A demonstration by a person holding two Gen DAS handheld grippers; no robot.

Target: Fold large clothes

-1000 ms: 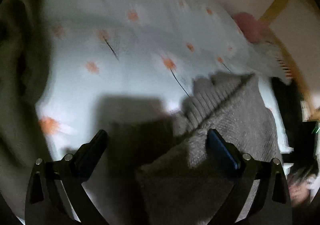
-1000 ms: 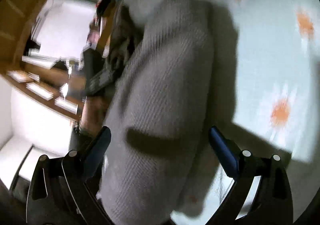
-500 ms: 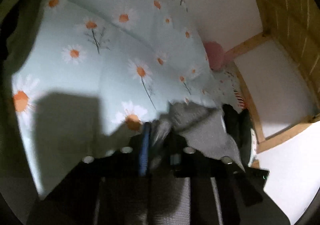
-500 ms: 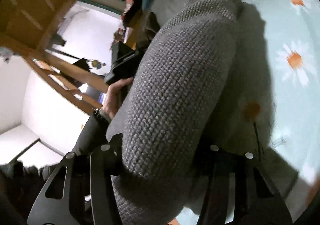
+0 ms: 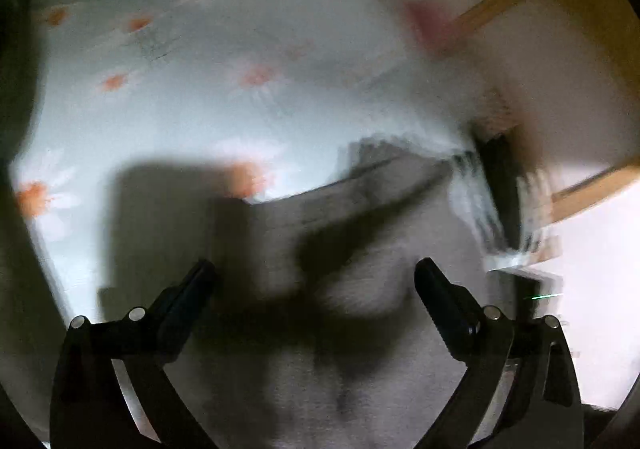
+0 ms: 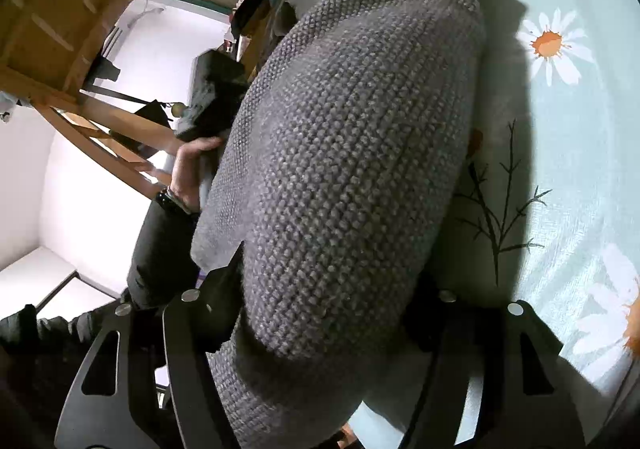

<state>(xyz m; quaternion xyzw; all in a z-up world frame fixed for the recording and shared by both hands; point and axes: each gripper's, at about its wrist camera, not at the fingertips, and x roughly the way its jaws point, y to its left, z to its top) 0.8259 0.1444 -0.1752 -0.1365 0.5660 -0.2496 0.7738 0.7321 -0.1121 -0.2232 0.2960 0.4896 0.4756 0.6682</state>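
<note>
The left claw (image 5: 314, 281) has let go. Half a second back its jaws were pinched tight on a bunch of the grey sweater (image 5: 360, 289); now they stand spread wide, with the knit lying loose between and below them and neither pad pressing on it. The left view is smeared with motion, so finer detail of the cloth edge there is hard to read.

The right claw (image 6: 328, 289) is loosening too. Its jaws are opening, yet a thick rolled fold of the sweater (image 6: 360, 129) still fills the gap, and the fingers look to bear on both flanks of the roll. A second ago these jaws were wide around a flatter stretch of knit, then they closed on it, and now they ease apart.

The sweater lies on the bed (image 6: 580, 169), over the daisy sheet (image 5: 160, 109), bunched on the near side by both claws. At the far left of the right view a hand (image 6: 192, 173) holds the other tool.

Taken together, this reads as a fold just laid down: one side released, the other about to be. The likely next need is to free the right claw without dragging the roll, then smooth or re-grip for a further fold
</note>
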